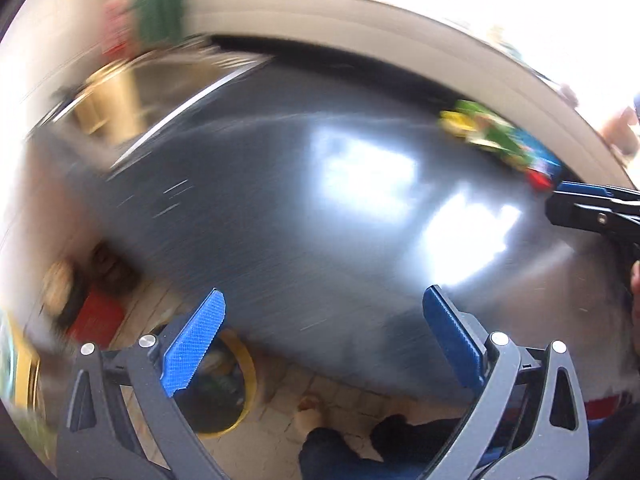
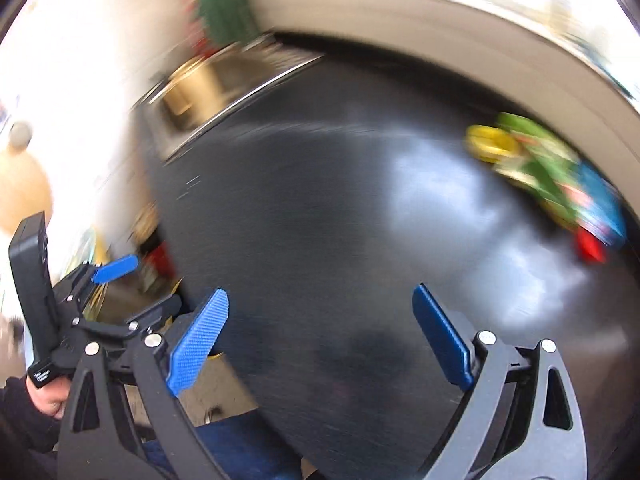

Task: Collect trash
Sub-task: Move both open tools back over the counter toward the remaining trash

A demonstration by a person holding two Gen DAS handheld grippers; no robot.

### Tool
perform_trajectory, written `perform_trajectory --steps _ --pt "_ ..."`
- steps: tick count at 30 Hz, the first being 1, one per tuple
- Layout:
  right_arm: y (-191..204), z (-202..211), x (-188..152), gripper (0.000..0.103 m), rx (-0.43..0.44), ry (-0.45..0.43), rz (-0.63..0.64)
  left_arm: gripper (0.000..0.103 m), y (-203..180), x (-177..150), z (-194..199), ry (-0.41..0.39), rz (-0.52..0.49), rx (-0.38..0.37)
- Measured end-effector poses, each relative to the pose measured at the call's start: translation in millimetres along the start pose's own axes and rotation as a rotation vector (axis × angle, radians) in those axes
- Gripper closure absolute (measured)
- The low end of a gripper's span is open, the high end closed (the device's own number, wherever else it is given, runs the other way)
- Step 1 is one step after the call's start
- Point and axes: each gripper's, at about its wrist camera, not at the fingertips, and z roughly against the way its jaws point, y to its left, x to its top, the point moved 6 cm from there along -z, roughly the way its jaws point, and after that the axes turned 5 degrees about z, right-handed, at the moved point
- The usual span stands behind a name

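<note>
Left gripper (image 1: 324,320): jaws spread wide, nothing between them, above the dark desk (image 1: 260,200). Right gripper (image 2: 320,320): likewise spread and empty. Blurred colourful trash (image 2: 548,176) lies on the desk's far right, well apart from both.

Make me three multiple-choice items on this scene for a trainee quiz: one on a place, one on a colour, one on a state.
1. Where does the trash pile lie on the table?
A. far right
B. near left
C. centre

2. What colour are the gripper pads?
A. red
B. blue
C. white

3. How is the right gripper?
A. shut on a wrapper
B. shut, empty
C. open, empty

Answers: 1 A, the pile sits by the far right edge in both views. 2 B, the pads show blue. 3 C, its jaws stand wide apart with only tabletop between them.
</note>
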Motion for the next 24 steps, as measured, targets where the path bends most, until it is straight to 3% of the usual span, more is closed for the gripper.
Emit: perform_trajectory --steps 4,10,15,24 --pt "-73 35 -21 0.013 -0.098 -0.058 -0.124 0.007 -90 24 -15 -0.009 -0.19 -0.079" --pt "-145 72 -55 0.013 -0.193 -0.118 -0.233 0.007 -175 36 -24 -0.011 -0.329 -0.15" --pt "-170 81 -65 0.013 -0.199 -0.145 -0.279 0.007 -200 46 -35 -0.001 -0.374 -0.163" --pt "-206 65 -39 0.014 -0.18 -0.135 -0.237 0.007 -200 89 -88 0.013 -0.404 -0.102"
